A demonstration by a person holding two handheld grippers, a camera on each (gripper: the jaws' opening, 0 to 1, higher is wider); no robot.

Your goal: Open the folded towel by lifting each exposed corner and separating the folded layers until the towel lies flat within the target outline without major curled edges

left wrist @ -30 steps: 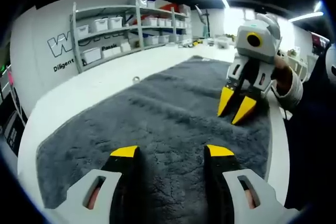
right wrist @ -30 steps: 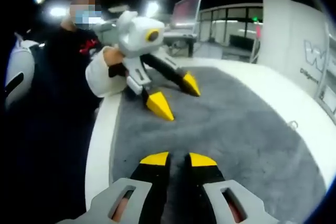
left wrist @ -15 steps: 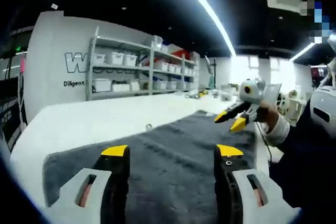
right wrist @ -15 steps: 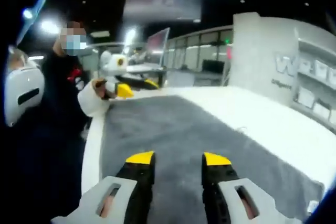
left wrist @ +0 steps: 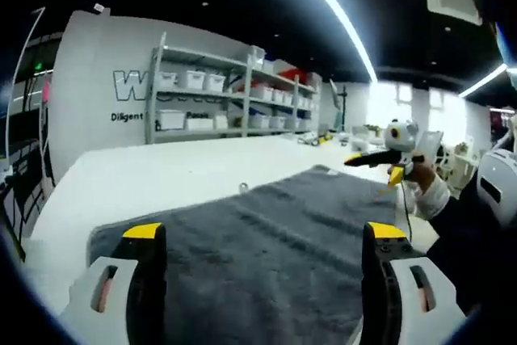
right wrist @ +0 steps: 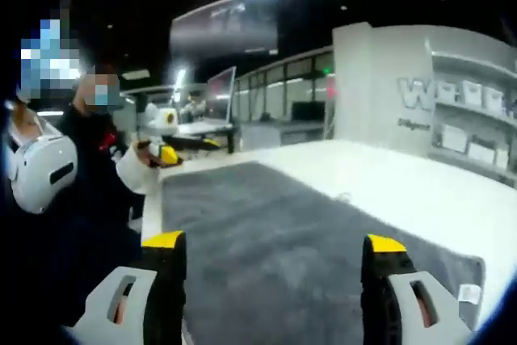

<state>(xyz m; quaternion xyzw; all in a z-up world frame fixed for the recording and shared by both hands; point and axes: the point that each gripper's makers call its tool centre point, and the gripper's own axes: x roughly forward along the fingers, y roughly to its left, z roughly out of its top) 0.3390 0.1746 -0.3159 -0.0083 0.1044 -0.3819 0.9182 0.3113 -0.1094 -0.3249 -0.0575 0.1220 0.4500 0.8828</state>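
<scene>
While we hold both grippers raised, jaws spread wide and gripping nothing, left gripper and right gripper frame the grey towel. It lies spread flat on the white worktop; unfolding looks done, outline unseen.

The towel runs off at six o'clock behind the jaws. Shelf bins at eleven o'clock are too small to read; wall lettering is partly covered.
</scene>
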